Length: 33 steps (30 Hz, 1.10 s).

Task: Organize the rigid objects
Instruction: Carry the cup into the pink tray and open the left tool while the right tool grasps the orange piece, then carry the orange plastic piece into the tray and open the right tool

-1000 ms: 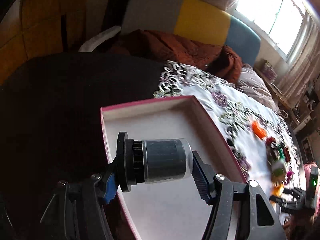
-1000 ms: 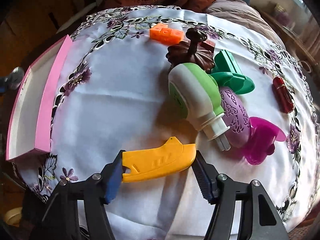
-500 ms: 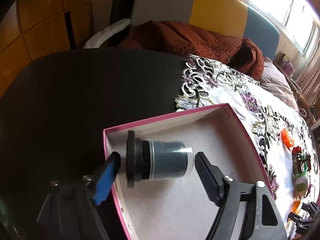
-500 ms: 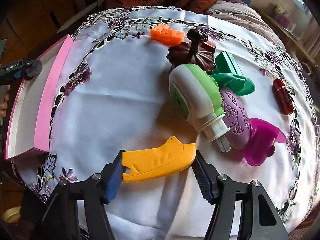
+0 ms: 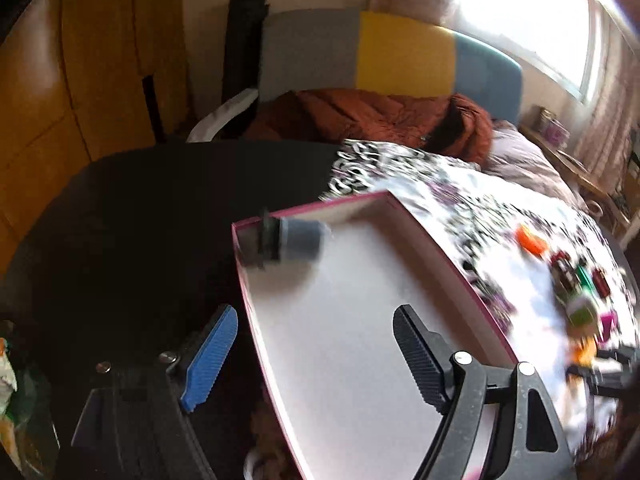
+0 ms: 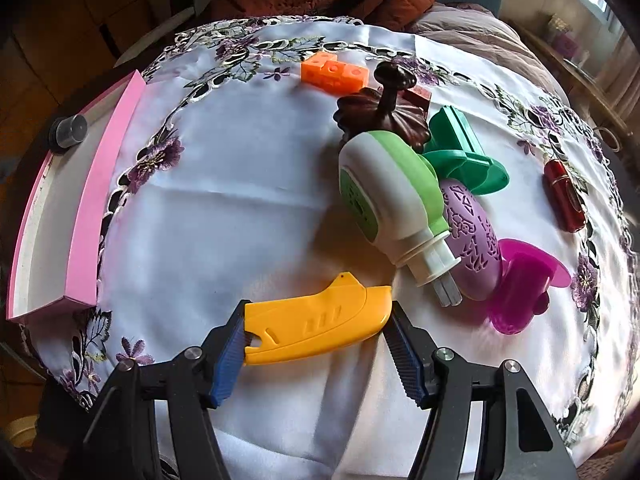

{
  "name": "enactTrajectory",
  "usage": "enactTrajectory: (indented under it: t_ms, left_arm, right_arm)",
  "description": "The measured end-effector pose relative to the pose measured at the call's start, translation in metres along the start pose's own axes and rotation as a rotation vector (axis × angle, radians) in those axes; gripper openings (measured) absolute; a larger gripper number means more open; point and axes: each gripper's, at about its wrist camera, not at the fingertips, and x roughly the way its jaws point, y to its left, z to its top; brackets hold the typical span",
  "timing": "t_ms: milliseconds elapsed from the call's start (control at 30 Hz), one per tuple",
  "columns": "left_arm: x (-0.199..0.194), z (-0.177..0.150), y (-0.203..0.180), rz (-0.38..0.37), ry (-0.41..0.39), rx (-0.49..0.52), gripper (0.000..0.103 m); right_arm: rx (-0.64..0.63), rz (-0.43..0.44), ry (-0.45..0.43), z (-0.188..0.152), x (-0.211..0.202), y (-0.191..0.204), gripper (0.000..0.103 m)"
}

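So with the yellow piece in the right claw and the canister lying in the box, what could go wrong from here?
1. The dark canister lies on its side in the pink box and may roll.
2. The right claw grips the yellow piece only by its ends, so it could pivot or slip when lifted.
3. The left claw, jaws opening, straddles the box wall and could nudge it.

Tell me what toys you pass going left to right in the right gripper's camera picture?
Grey canister in the pink box → yellow plastic piece held by the right gripper → green-and-white bottle-shaped toy → purple patterned egg shape → dark red case.
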Motion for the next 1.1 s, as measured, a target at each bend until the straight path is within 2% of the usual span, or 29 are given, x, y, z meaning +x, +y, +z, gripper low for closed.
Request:
enactTrajectory:
  t_ms: [200, 333, 733, 1100]
  left_arm:
    - [-0.022, -0.030, -0.016, -0.044, 0.034, -0.036, 0.082]
    - [-0.032, -0.042, -0.022, -0.032, 0.022, -0.039, 0.082]
    - [-0.041, -0.045, -0.016, -0.027, 0.013, -0.048, 0.082]
    - [-0.043, -0.049, -0.005, -0.012, 0.015, -0.066, 0.082]
  right_arm:
    - [-0.016, 0.005, -0.017, -0.001, 0.000, 0.006, 0.065]
    - [-0.031, 0.015, -0.026, -0.002, 0.000, 0.012, 0.065]
    - [-0.091, 0.048, -0.028, 0.005, 0.004, 0.044, 0.065]
    - [-0.113, 0.098, -0.107, 0.030, -0.018, 0.071, 0.065]
